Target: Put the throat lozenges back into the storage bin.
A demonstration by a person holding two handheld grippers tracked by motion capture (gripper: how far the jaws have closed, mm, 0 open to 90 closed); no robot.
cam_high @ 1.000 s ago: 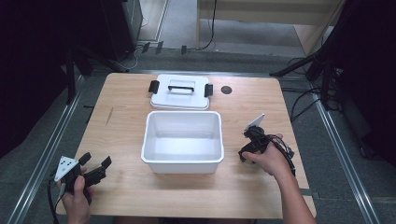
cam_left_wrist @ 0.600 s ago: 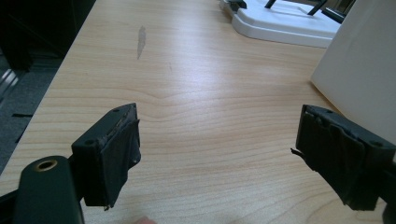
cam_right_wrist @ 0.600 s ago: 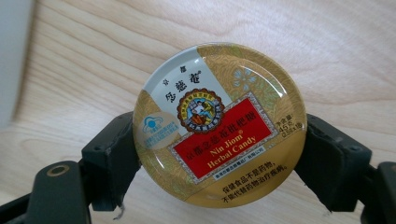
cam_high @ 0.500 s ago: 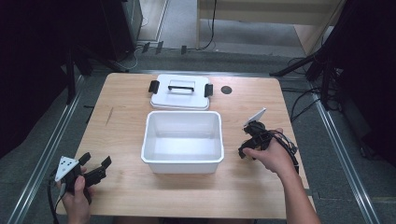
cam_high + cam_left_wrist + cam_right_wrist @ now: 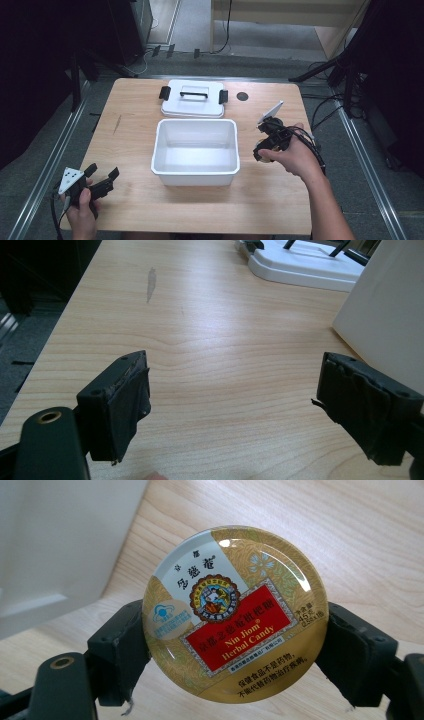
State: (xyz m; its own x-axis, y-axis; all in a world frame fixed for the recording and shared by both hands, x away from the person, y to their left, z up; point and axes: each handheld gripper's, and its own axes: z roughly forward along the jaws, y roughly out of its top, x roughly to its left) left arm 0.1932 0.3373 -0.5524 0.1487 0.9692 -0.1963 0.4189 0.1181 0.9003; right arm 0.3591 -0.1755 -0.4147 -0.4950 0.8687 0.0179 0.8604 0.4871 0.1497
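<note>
The table [image 5: 150, 210] held one white bin [image 5: 196, 151], standing open at its middle, and one white lid [image 5: 193, 99] with a black handle lying flat just behind it. One round candy tin [image 5: 235, 612] was the only small thing in play, and it sat off the table, pinched edge-on between the jaws of the right gripper [image 5: 265, 146], just to the right of the bin's right wall. The left gripper [image 5: 102, 181] rested near the table's front left corner, its jaws spread wide with nothing between them.

The grip looked risky: the pads met only the tin's smooth rounded rim, so a tilt of the hand or a slight easing could likely have let it pivot or squirt out. Carried too low, the tin might also have clipped the bin's rim and dropped onto the wood beside it.
</note>
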